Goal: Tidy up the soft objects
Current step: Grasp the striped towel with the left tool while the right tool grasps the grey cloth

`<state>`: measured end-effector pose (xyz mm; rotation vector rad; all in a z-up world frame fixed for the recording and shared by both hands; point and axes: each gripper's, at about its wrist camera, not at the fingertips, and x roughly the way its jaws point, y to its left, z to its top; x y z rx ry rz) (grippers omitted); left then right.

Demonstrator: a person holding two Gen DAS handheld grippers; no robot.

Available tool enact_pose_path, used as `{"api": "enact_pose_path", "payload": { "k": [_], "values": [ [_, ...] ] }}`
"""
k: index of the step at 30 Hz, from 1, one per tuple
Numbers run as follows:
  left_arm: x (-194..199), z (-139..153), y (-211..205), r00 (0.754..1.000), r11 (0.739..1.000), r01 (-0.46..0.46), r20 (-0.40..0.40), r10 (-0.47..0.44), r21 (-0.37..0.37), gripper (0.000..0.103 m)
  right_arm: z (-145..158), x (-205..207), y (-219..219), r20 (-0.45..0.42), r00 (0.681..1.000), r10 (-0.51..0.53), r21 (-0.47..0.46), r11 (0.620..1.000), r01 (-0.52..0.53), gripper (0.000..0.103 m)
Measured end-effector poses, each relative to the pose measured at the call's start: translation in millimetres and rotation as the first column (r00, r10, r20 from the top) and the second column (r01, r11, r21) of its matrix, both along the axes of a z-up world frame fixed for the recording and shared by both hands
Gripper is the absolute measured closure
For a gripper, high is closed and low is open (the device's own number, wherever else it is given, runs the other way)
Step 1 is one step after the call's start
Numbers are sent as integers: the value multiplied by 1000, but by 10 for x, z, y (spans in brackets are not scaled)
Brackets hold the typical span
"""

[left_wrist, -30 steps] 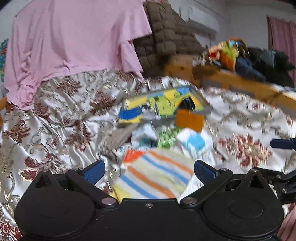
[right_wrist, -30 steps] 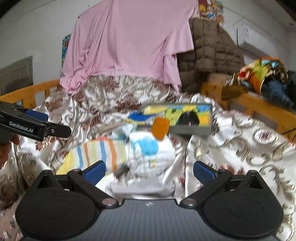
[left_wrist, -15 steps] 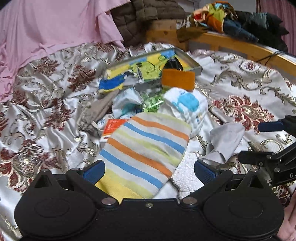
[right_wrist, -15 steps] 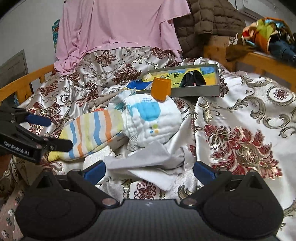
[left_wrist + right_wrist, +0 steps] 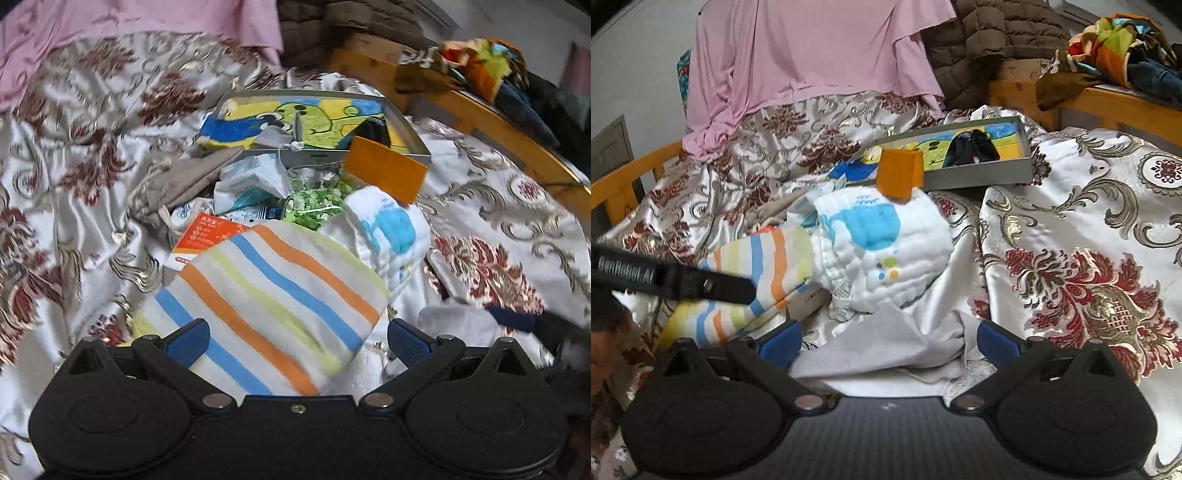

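A striped cloth (image 5: pixel 273 310) in white, orange, blue and green lies on the bed; it also shows in the right wrist view (image 5: pixel 757 273). My left gripper (image 5: pixel 295 341) is open, its jaws either side of the cloth's near end. A white quilted cloth (image 5: pixel 882 251) with a blue print lies beside it, also in the left wrist view (image 5: pixel 388 232). A flat grey cloth (image 5: pixel 886 350) lies between the open jaws of my right gripper (image 5: pixel 888 343). A grey tray (image 5: pixel 979 177) holds a yellow-and-blue towel (image 5: pixel 314 118) and a black item (image 5: pixel 971 149).
An orange card (image 5: pixel 384 173) leans on the tray front. Packets, a green bag (image 5: pixel 317 199) and a brown cloth (image 5: pixel 184 184) lie in a heap. A pink sheet (image 5: pixel 812 55) and brown jacket (image 5: pixel 997 33) hang behind. Wooden rails (image 5: pixel 498 129) edge the bed.
Both grippers have tilted down and moved closer to the pile. The left gripper now straddles the striped cloth; the right one has closed in on the grey cloth.
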<state>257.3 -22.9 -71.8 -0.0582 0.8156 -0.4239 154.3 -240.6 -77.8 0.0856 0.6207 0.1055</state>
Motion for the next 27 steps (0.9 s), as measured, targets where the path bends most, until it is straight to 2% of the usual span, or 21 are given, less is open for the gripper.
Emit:
{"api": "enact_pose_path", "payload": {
  "k": [7, 12, 17, 27],
  "values": [
    [136, -133, -66, 997, 999, -41, -69, 41, 3, 13, -60, 3, 31, -26, 1000, 9, -5, 1000, -9, 0],
    [158, -163, 16, 994, 997, -60, -94, 55, -56, 21, -105, 12, 22, -52, 999, -4, 4, 1000, 4, 2],
    [188, -159, 75, 991, 991, -80, -118, 67, -110, 37, -134, 8, 62, -64, 998, 8, -15, 1000, -9, 8],
    [204, -145, 171, 983, 976, -123, -157, 95, -181, 58, -137, 22, 1, -59, 998, -21, 5, 1000, 21, 23]
  ]
}}
